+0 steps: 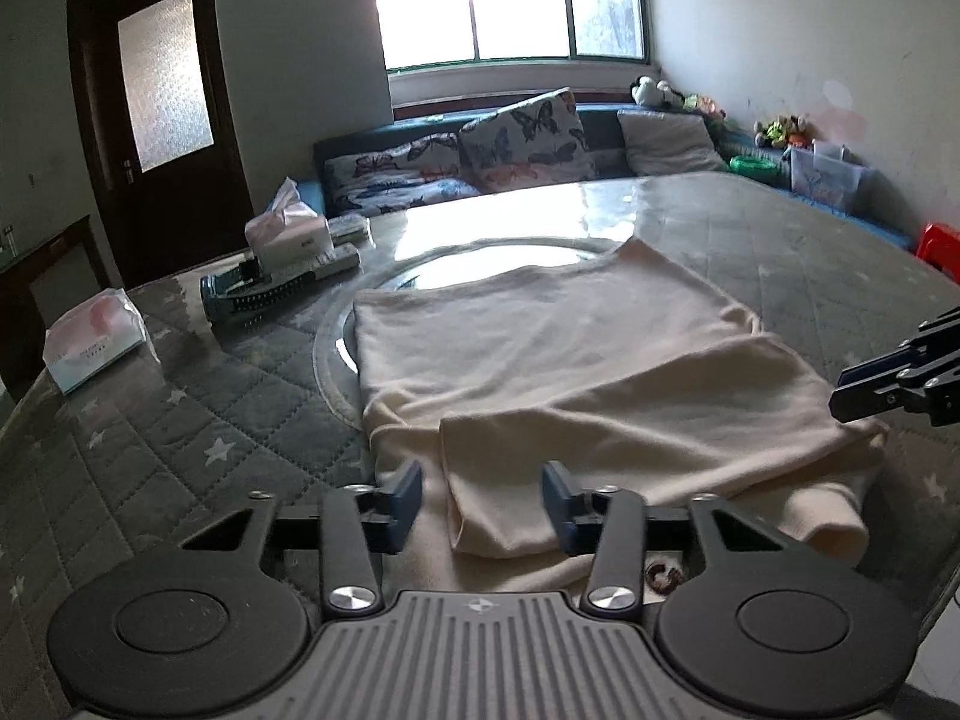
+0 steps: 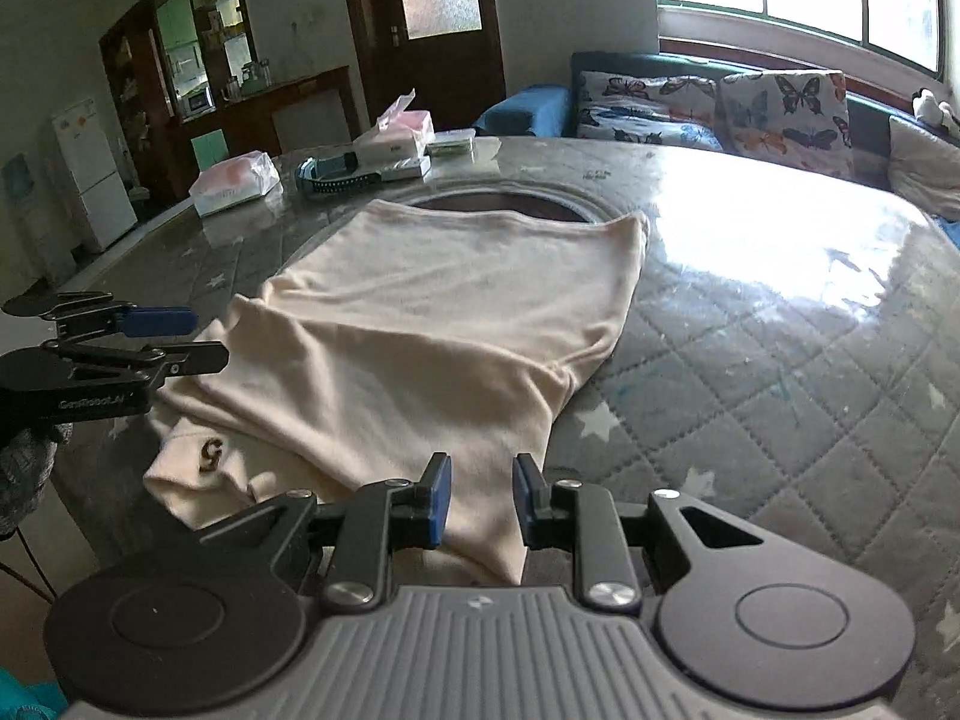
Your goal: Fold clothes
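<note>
Hovering with jaws parted and empty at the near edge of the partly folded cream knit garment (image 1: 558, 360), left gripper (image 1: 480, 504) and right gripper (image 2: 480, 498) seem poised mid-fold, each needing a hem pinch.

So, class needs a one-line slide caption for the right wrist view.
Open right gripper over the near edge of a cream garment on a quilted table.

Near edge of cream garment (image 1: 540, 360) hidden behind left gripper (image 1: 480, 504); right gripper (image 1: 894, 384) cut off by frame edge.
</note>
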`<state>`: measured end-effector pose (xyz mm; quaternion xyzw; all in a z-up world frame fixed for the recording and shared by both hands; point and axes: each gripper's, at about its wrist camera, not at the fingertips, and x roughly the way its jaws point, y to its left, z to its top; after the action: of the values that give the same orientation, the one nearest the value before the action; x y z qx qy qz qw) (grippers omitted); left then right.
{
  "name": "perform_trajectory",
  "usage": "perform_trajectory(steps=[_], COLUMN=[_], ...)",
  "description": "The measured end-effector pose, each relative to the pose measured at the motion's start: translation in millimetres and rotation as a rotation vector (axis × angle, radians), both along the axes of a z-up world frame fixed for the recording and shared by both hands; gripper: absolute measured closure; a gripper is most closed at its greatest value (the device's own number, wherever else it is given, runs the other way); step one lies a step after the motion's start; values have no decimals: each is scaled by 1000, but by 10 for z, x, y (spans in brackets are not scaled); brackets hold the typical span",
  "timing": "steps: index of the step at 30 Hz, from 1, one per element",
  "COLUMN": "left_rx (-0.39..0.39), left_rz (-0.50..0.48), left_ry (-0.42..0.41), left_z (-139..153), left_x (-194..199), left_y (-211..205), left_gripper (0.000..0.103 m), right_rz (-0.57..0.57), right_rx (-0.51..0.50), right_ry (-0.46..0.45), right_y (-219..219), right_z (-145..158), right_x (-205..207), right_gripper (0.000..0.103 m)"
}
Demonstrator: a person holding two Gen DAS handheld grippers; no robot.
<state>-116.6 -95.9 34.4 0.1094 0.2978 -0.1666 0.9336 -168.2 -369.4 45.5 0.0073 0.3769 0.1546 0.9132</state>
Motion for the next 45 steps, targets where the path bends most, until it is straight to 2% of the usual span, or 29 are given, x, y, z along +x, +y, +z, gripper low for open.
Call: perform_trajectory(steps=[2, 7, 11, 24, 30, 39, 45], left_rx=[8, 23, 12, 17, -31, -42, -9], left_rz=[-1, -2, 6, 27, -64, -157, -204], left_ry=[10, 7, 7, 12, 19, 41, 75], left_z=[-34, -61, -34, 54, 176, 28, -140], left_x=[9, 0, -6, -33, 29, 259, 180], left_y=[-3, -4, 37, 186, -56, -504, -525], left_gripper=[75, 94, 99, 101, 98, 97, 96], right_rz=[3, 2, -4, -12, -16, -24, -26], right_rx=[-3, -3, 0, -2, -17, -11, -13], right_ry=[9, -8, -38, -44, -47, -55, -54], right_y=[11, 2, 16, 120, 157, 155, 160], right_z=[-32, 0, 58, -35, -70, -81, -92], right_x=[20, 81, 186, 485, 572, 614, 642], right_gripper=[81, 80, 79, 75, 75, 74, 73])
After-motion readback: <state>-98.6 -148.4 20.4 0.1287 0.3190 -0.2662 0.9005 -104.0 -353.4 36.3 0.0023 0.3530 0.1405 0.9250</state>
